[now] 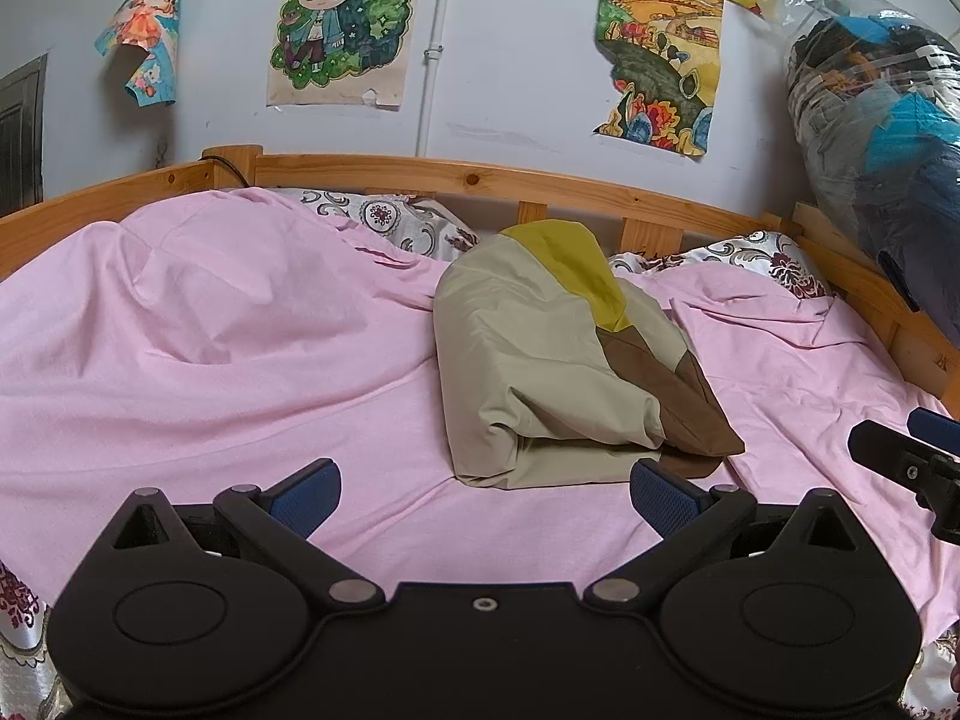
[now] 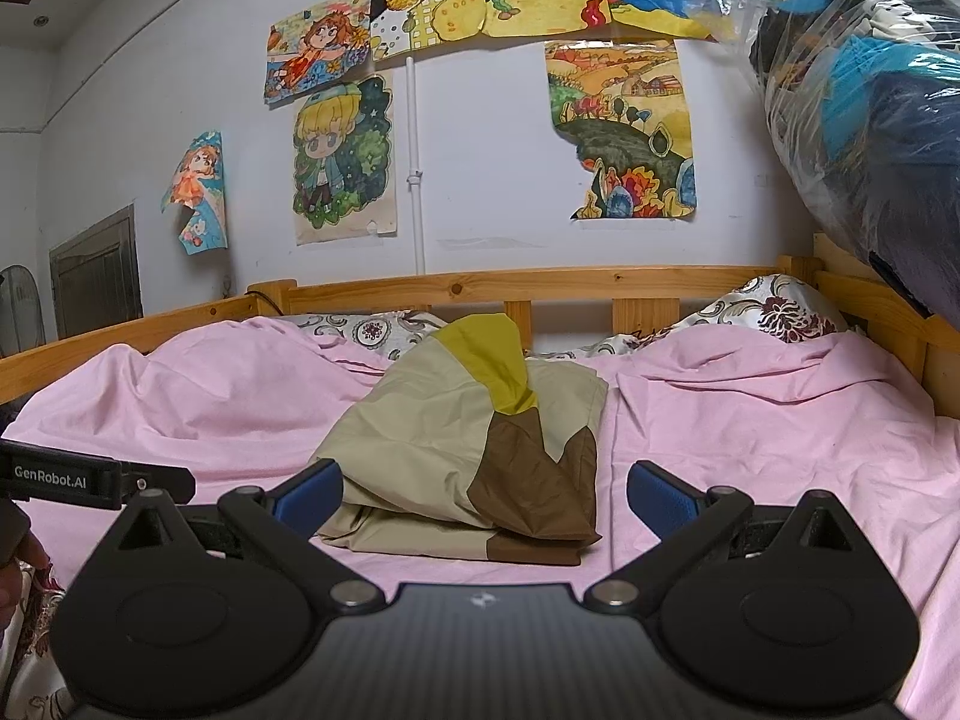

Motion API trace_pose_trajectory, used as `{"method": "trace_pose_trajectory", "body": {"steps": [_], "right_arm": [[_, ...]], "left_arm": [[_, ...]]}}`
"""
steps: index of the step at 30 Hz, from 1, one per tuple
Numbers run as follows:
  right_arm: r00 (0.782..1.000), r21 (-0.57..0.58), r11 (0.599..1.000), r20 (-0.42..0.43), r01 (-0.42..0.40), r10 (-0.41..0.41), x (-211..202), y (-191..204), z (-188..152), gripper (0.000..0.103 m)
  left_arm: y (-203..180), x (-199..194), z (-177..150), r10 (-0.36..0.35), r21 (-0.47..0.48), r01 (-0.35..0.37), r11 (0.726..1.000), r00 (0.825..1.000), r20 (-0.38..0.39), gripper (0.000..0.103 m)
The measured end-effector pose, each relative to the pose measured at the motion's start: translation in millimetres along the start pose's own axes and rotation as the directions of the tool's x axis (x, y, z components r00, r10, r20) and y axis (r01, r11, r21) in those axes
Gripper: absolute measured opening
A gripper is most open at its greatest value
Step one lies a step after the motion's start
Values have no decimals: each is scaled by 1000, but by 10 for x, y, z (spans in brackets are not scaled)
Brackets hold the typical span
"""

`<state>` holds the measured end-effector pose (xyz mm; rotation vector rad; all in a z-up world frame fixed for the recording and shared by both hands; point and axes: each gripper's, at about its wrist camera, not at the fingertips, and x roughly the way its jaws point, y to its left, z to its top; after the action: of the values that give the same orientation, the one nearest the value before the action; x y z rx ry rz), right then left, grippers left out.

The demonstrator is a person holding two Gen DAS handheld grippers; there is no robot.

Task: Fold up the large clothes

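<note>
My left gripper (image 1: 485,495) and right gripper (image 2: 485,495) were both wide open, holding nothing. The folded jacket (image 2: 480,450) lay on the pink sheet (image 2: 750,450). I thought I should press it flat gently.

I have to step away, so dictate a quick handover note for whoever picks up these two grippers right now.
Left gripper: open, empty, hovering over the pink bedsheet just short of the garment.
Right gripper: open, empty, near edge of the garment between its blue fingertips.
Beige, brown and mustard-yellow fabric garment: in a folded bundle mid-bed, layers stacked at the near edge, far end leaning towards the wooden bed rail.
Done: it looks folded several times.
Left: judge whether the bundle is neat enough; perhaps flatten it or make one last fold.
</note>
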<state>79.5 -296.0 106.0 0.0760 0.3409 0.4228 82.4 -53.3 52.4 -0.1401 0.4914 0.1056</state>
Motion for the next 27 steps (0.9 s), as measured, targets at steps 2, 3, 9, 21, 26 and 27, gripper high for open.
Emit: {"method": "trace_pose_trajectory", "body": {"steps": [2,3,9,21,26,27], "right_arm": [[1000,1,1000,0,1,-1,1,0,0,103],[1000,1,1000,0,1,-1,1,-1,0,103],[1000,0,1000,1,0,0,-2,-4,1,103],[1000,0,1000,2,1,-1,0,-3,1,103],[1000,1,1000,1,0,0,-1,-4,0,103],[1000,1,1000,1,0,0,-1,-5,0,103]], "left_arm": [[-3,0,-1,1,0,-1,1000,1000,1,102],[-3,0,-1,1,0,-1,1000,1000,0,102],[-5,-2,-1,0,-1,0,1000,1000,-1,102],[-12,-5,-2,0,-1,0,1000,1000,-2,102],[-52,-17,14,-5,27,5,1000,1000,-10,102],[-71,-12,21,2,41,-2,999,1000,-20,102]]}}
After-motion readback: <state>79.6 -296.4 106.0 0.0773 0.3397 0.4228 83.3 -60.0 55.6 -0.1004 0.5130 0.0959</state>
